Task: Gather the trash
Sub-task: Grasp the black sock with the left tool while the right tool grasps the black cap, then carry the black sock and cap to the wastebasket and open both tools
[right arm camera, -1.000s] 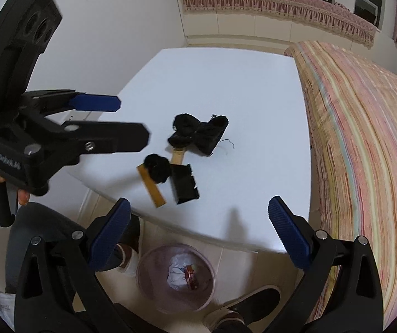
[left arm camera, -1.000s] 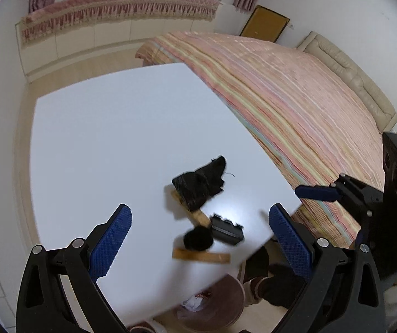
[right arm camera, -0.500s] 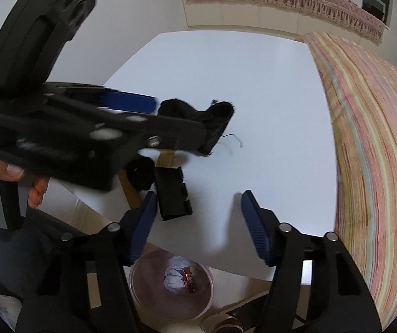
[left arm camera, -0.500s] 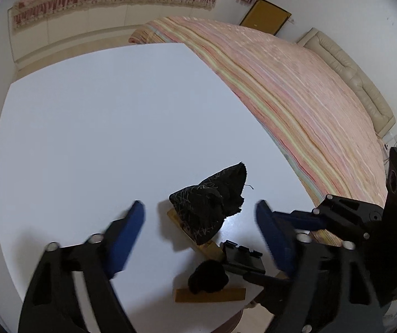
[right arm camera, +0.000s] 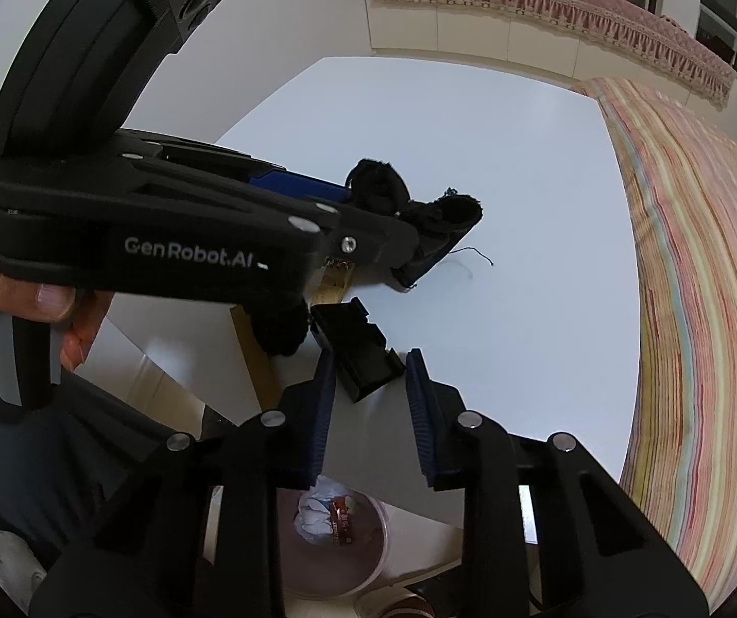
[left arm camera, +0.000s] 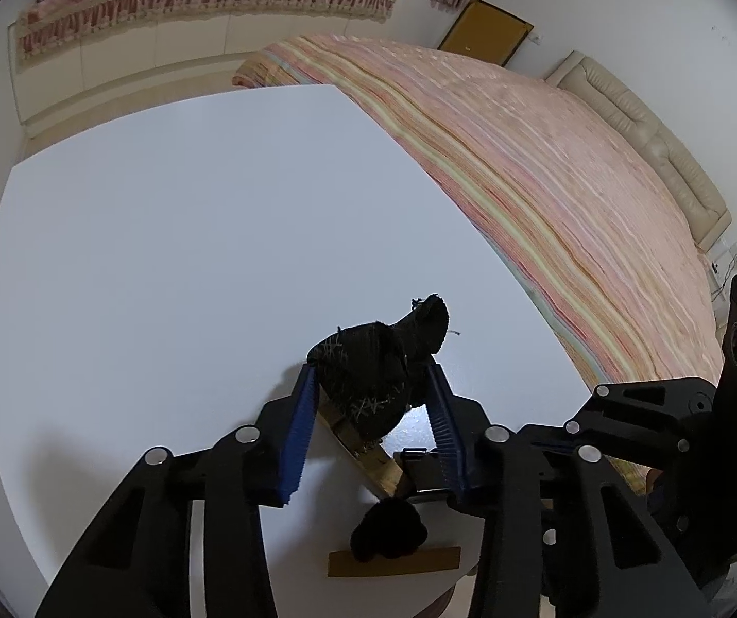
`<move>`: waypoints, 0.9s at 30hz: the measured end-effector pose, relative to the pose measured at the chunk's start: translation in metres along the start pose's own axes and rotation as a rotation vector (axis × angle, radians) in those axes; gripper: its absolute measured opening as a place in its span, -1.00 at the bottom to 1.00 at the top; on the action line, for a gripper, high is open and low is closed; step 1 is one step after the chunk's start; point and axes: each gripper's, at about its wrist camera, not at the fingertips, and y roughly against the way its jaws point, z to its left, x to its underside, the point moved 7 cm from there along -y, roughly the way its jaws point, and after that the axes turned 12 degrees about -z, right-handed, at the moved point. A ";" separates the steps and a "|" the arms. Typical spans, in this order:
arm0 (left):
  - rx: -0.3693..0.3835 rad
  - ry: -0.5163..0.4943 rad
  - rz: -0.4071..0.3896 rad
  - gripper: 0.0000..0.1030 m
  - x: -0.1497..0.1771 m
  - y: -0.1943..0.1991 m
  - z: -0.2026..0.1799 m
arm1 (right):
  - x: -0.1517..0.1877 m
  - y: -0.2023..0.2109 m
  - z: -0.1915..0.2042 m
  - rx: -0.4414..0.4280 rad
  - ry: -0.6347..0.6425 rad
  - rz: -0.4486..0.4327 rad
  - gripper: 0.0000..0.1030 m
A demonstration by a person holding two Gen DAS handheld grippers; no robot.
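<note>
Striped bed [left arm camera: 548,190] beside the white table [left arm camera: 188,257] — fringed valance [left arm camera: 203,0] beyond

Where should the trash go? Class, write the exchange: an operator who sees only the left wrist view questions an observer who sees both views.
Operator: My left gripper pinches the black cloth. Where is a bin?
Observer: A pinkish bin stands on the floor just below the near edge of the table.
Operator: What is the right gripper's front end doing? Mine hides it.
Observer: The right gripper has its fingers on either side of the black plastic piece. I cannot tell whether they grip it yet.
</note>
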 end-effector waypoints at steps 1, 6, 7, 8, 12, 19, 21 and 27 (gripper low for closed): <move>-0.002 -0.001 -0.005 -0.23 -0.001 0.001 0.000 | 0.000 0.001 -0.001 -0.001 -0.003 0.000 -0.48; -0.011 -0.003 -0.021 -0.28 0.000 0.009 -0.001 | -0.001 0.004 -0.003 -0.002 -0.016 -0.004 -0.49; -0.010 -0.003 -0.022 -0.28 0.000 0.009 -0.001 | -0.001 0.005 -0.004 -0.001 -0.018 -0.006 -0.49; -0.012 -0.003 -0.025 -0.28 0.000 0.011 -0.001 | -0.001 0.005 -0.004 0.000 -0.020 -0.007 -0.49; -0.018 -0.001 -0.038 -0.29 -0.003 0.016 0.000 | -0.001 0.009 -0.007 0.007 -0.028 -0.014 -0.49; -0.031 -0.011 -0.062 -0.29 -0.010 0.032 -0.001 | -0.003 0.021 -0.006 0.023 -0.034 -0.036 -0.49; -0.036 -0.019 -0.068 -0.29 -0.010 0.040 -0.003 | -0.005 0.029 -0.004 0.025 -0.033 -0.044 -0.49; -0.049 -0.046 -0.088 -0.29 -0.005 0.070 -0.015 | -0.006 0.056 0.006 0.021 -0.029 -0.071 -0.49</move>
